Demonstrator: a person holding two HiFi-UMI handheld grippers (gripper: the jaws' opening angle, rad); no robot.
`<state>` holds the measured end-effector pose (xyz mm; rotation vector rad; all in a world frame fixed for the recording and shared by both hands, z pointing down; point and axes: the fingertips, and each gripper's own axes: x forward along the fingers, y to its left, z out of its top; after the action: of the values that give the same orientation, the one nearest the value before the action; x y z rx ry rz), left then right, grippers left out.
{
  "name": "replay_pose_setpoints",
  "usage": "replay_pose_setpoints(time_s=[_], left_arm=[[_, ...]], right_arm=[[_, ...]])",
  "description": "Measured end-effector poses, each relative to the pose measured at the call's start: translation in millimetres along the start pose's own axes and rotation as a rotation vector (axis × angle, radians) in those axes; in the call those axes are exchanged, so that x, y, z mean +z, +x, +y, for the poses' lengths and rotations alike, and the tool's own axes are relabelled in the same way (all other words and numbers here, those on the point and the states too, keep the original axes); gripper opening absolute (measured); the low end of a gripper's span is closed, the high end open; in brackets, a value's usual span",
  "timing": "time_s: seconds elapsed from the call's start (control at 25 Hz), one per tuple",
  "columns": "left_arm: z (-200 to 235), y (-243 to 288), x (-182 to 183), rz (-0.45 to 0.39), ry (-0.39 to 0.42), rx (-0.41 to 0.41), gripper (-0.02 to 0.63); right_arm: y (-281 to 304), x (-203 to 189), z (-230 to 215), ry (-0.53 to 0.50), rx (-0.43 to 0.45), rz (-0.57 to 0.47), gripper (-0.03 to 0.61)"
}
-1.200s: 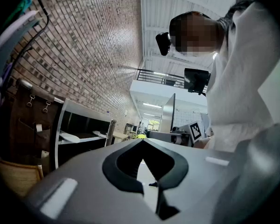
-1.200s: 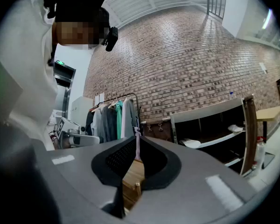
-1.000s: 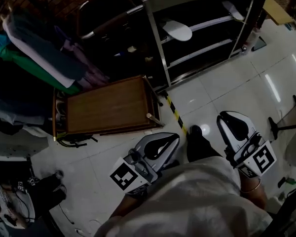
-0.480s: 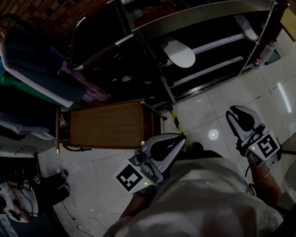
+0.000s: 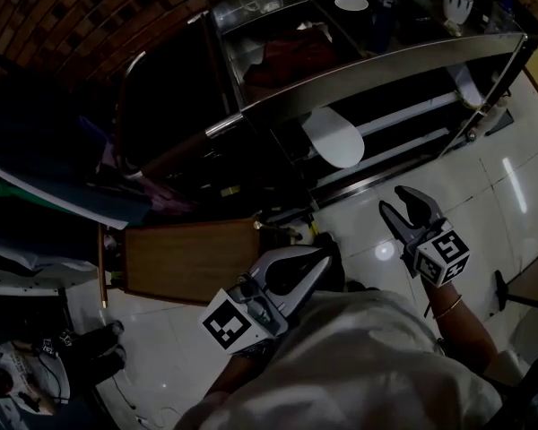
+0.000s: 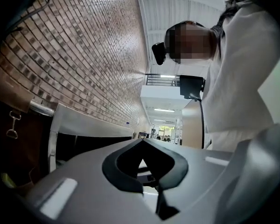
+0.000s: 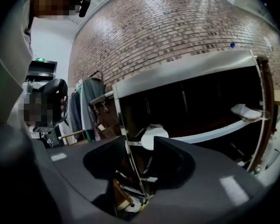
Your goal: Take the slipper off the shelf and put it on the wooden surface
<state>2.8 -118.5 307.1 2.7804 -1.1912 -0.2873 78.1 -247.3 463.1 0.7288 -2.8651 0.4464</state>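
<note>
Standing before the metal shelf (image 5: 368, 61), the person holds both grippers out in front of it, on the tiled floor (image 5: 484, 159) side. The white slipper (image 5: 334, 137) lies on a middle tier of the shelf, near its left upright, with its rounded end jutting past the front edge. Nothing is touching it. A second slipper (image 5: 466, 83) rests at the far right end of the same shelf.

The right gripper (image 5: 402, 206) hovers in front of the shelf's lower tiers, well apart from the slipper and pointing towards it. Its jaws are opening, and nothing sits between its fingers (image 7: 175, 157). Only the distant slipper and the shelf's upright show through the gap.

The left gripper (image 5: 316, 260) is lower, off the shelf's front left corner. Its jaws are closed tip to tip on nothing, and it is angled up along the brick wall (image 6: 84, 55) behind the shelf.

The wooden surface (image 5: 184, 260), a small table top, stands to the left of the shelf's base, just beyond the left gripper. Nothing rests on the part that shows.

On the shelf's top sit a white cup (image 5: 457, 0) and a small white dish (image 5: 351, 3). Dark clothes (image 5: 54, 164) hang to the left of the shelf.
</note>
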Motion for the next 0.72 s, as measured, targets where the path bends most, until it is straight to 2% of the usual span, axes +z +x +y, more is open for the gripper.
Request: replay_pose_setpoints(time_s=[0.2, 0.32, 0.4, 0.52, 0.72], left_arm=[[61, 17, 15, 0.021, 0.037, -0.026, -0.011], [81, 21, 15, 0.046, 0.045, -0.06, -0.012], [90, 21, 10, 0.079, 0.048, -0.082, -0.012], [109, 19, 9, 0.085, 0.015, -0.084, -0.012], [132, 21, 6, 0.091, -0.023, -0.087, -0.012]], right_arm=[[63, -17, -46, 0.035, -0.043, 0.071, 0.179], [98, -32, -62, 0.045, -0.052, 0.119, 0.19], [113, -46, -72, 0.089, -0.07, 0.141, 0.198], [128, -56, -90, 0.158, -0.117, 0.141, 0.199], [150, -50, -93, 0.228, -0.069, 0.113, 0.218]])
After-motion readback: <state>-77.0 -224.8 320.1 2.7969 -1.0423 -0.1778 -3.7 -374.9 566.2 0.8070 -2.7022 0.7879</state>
